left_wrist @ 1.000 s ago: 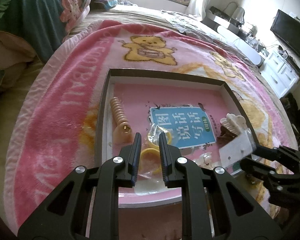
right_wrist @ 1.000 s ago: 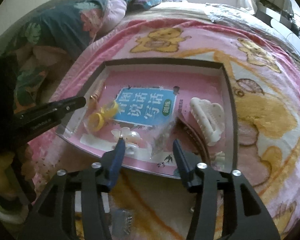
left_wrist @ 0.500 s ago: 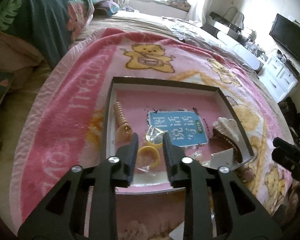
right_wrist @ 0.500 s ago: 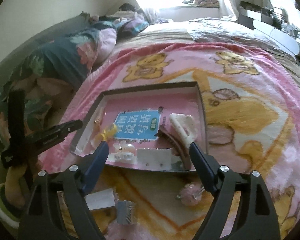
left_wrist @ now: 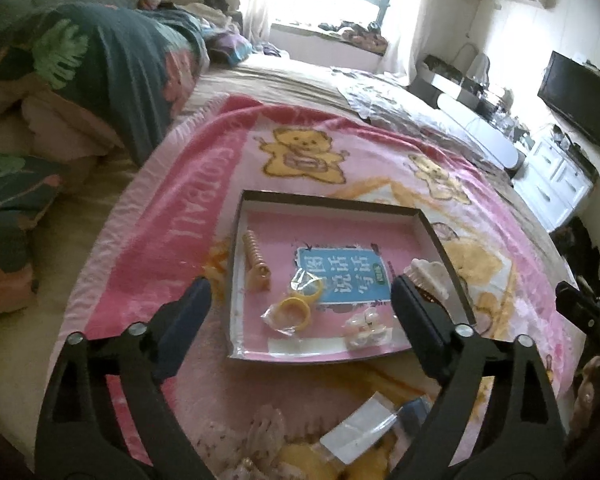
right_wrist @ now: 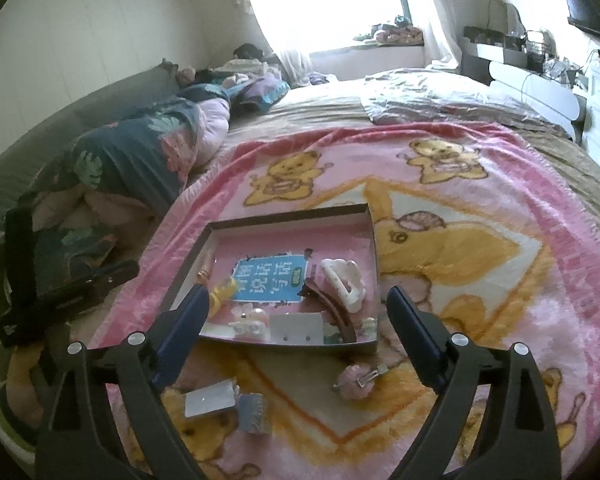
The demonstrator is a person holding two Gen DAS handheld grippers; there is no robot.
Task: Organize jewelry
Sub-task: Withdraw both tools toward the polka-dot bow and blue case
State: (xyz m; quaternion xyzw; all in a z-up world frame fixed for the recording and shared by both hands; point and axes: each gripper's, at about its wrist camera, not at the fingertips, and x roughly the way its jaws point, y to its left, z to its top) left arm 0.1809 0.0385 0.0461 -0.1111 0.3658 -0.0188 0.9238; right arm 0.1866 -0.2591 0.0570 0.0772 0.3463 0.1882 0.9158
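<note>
A shallow box (left_wrist: pixel 332 204) with dark walls and a pink floor is lying on a pink bear blanket (left_wrist: pixel 188 184), in the middle of the left wrist view and a little left of centre in the right wrist view. Inside it, a blue label (left_wrist: pixel 342 276) with white characters is sitting near the centre. A coiled tan hair tie (left_wrist: pixel 255 259) is lying along the left wall. Two yellow rings (left_wrist: pixel 294 312) in clear wrap are lying just below the label. A small white clip (left_wrist: pixel 366 326) is sitting near the front wall, and a white claw clip (right_wrist: pixel 342 284) is lying by the right wall, with a dark brown clip (right_wrist: pixel 332 306) just beside it.

The left gripper (left_wrist: pixel 300 312) is hanging over the front part of the box; its jaws are opening wide and nothing is between the pads. The right gripper (right_wrist: pixel 298 322) is hanging over the front edge of the box, its jaws also opening, pinching nothing.

On the blanket in front of the box, in the lower part of the right wrist view, a pink clip (right_wrist: pixel 356 380), a white card (right_wrist: pixel 210 400) and a small grey piece (right_wrist: pixel 254 412) are lying apart. The blanket to the right of the box is open, and the far part of the bed also. A dark quilt (left_wrist: pixel 112 72) is piling up at the upper left.
</note>
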